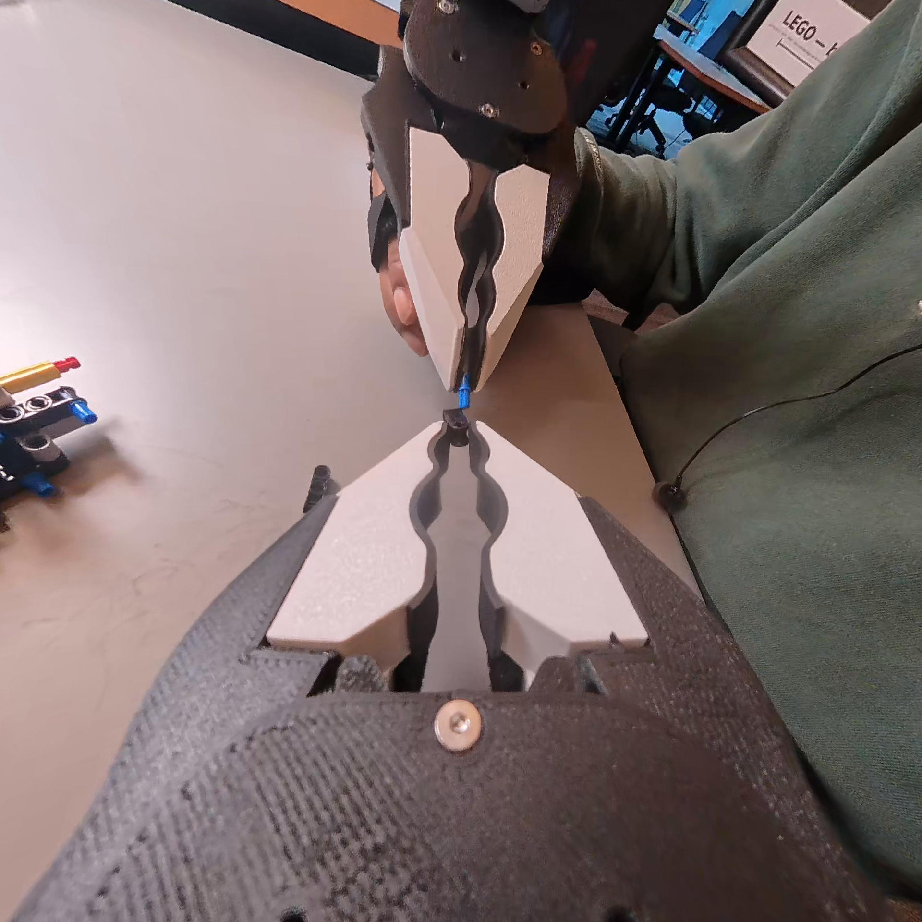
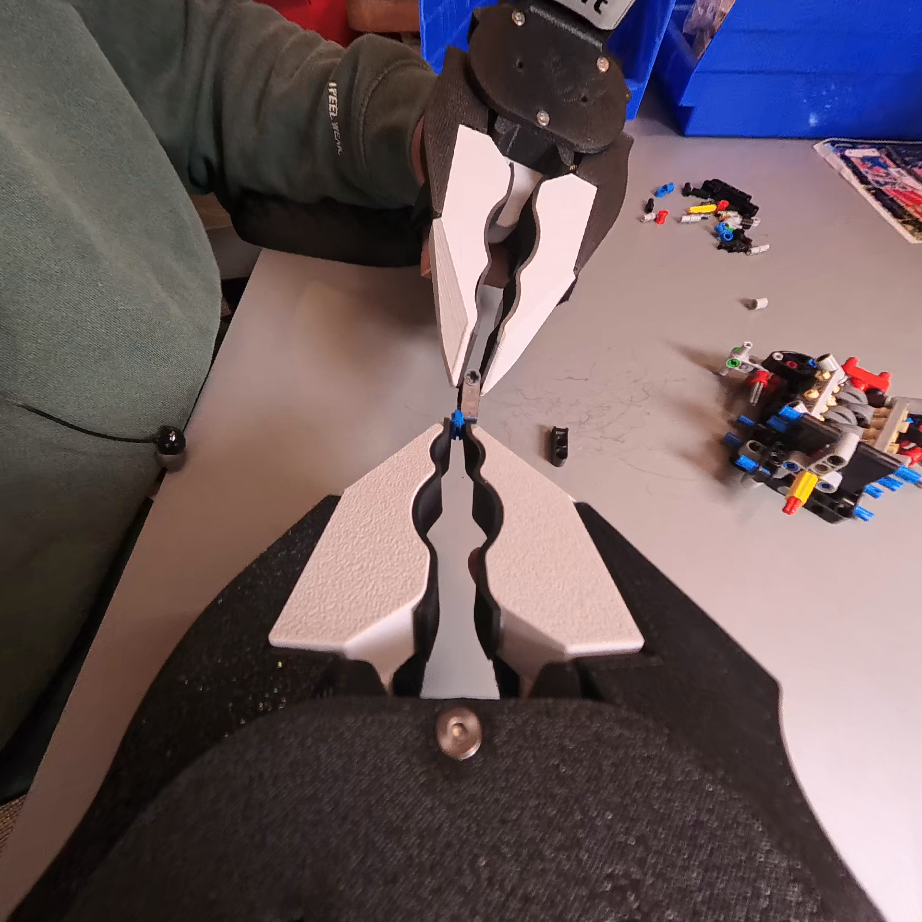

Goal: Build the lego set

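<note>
1. The left gripper, with white wedge-shaped fingers on a black textured body, is closed on a small dark grey Lego connector piece, pinched at the very fingertips.
2. The right gripper, built the same way, is clamped on a small blue Lego pin, which sticks out beyond its tips.
3. The two grippers face each other tip to tip near the table's near edge, held above the surface. The blue pin meets the end of the grey connector; whether it is seated in a hole cannot be told.
4. A person in a green fleece sleeve holds both tools, with a thin black cord and bead hanging on the garment.
5. In the right wrist view, a partly built Lego model of black, grey, red, yellow and blue parts sits on the pale grey table, to the right and well apart from the grippers.
6. A single small black Lego piece lies on the table between the gripper tips and the model.
7. Farther off, to the right, lies a loose scatter of small mixed Lego parts, with one lone grey bush nearer.
8. Blue plastic storage bins stand at the far edge, beside a printed instruction booklet.
</note>
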`<state>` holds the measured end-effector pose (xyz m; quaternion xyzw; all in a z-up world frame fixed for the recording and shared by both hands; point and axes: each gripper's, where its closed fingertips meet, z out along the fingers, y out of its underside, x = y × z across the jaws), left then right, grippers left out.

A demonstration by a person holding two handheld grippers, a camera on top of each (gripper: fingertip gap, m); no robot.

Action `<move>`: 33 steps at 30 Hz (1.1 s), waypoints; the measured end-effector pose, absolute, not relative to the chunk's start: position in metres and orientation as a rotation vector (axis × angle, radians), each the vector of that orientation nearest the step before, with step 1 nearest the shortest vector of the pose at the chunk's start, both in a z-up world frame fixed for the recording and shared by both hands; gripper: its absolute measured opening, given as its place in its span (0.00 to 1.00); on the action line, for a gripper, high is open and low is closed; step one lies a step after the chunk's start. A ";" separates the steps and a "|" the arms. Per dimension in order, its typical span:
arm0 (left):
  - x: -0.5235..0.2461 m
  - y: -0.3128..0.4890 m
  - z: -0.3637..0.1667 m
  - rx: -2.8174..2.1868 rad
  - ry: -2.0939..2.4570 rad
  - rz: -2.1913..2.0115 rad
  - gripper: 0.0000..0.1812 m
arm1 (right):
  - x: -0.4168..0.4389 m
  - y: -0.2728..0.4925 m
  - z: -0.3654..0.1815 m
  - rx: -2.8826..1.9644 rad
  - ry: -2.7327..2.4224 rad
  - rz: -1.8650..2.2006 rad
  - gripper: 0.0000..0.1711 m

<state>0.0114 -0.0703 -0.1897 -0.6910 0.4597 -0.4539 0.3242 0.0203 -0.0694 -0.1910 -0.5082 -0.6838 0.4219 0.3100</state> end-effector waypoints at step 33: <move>0.016 -0.063 -0.177 -1.717 1.171 -1.084 0.03 | 0.012 -0.058 -0.170 -1.327 -1.620 1.192 0.02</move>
